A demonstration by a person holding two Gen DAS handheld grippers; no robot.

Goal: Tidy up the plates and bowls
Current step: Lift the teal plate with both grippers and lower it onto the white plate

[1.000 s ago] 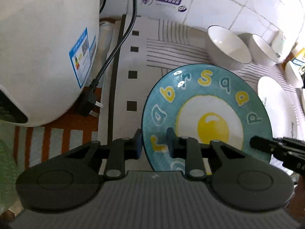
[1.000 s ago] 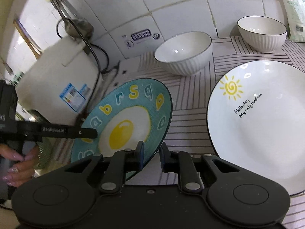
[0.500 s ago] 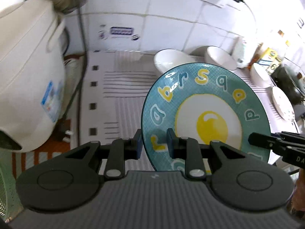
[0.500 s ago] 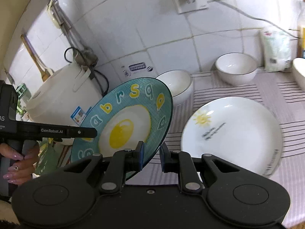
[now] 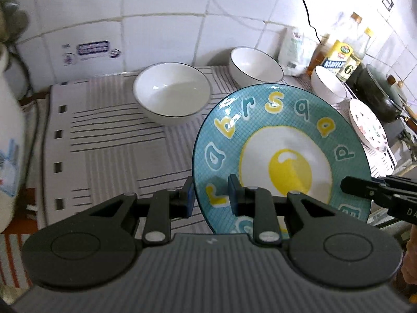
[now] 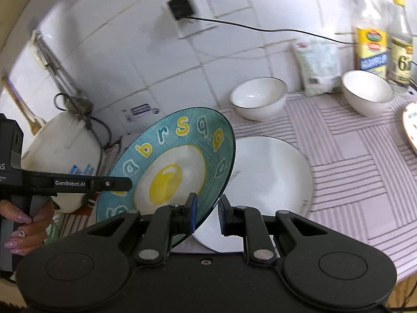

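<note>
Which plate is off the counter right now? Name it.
The blue egg plate, clamped at opposite rims by the left gripper and right gripper. The plain white plate and patterned plate lie flat.

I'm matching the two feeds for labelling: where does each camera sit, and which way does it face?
Left wrist: on the left gripper, facing the tiled wall and bowls; the right gripper's tip shows at right.
Right wrist: on the right gripper, facing the wall and the white plate; the left gripper and hand show at left.
Shared: the egg plate, pinched at opposite rims.
</note>
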